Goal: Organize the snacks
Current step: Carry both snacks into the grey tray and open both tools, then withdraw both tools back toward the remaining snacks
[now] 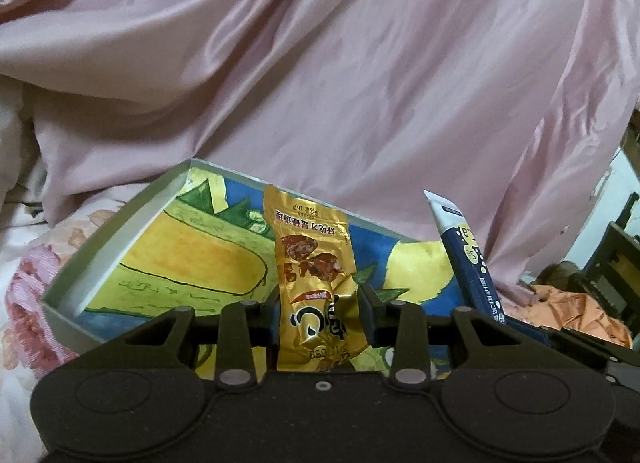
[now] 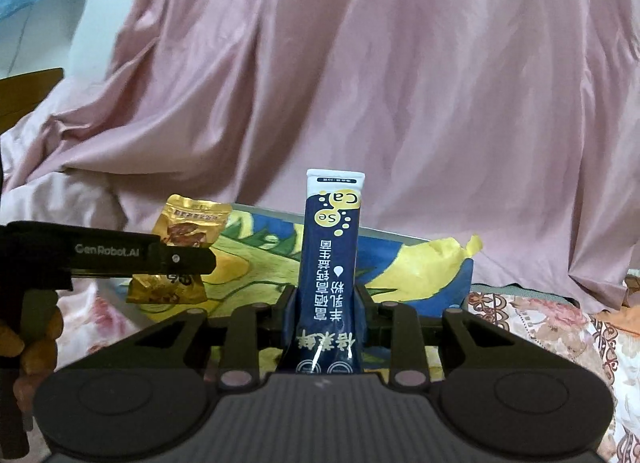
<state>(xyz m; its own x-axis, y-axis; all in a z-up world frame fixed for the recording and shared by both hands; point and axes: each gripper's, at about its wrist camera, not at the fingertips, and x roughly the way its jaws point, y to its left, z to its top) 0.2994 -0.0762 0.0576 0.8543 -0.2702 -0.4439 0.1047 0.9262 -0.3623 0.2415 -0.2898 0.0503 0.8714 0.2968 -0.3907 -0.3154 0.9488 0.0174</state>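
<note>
1. Snacks: a gold packet (image 1: 314, 287) is clamped between the jaws of the left gripper (image 1: 320, 315), and a blue sachet (image 2: 332, 271) is clamped between the jaws of the right gripper (image 2: 326, 317). Both are held upright, their free ends pointing away from the cameras.
2. Box (image 1: 80, 259): an open, shallow, low-walled box with a painted floor lies on the floral bedding (image 1: 24, 287), just ahead of both grippers. No snack is seen lying on its floor.
3. Background: pink cloth (image 1: 320, 63) is draped behind the box.
4. Step in hand, as judged: the two snacks are being carried to the box for placing.
5. Technique: each snack is best brought low over a bare part of the floor, tipped flat, and released only once inside the walls. The two are best laid side by side, not crossed.
6. Caution: the packet is crinkled at the grip, so it may cling to a pad on release.
</note>
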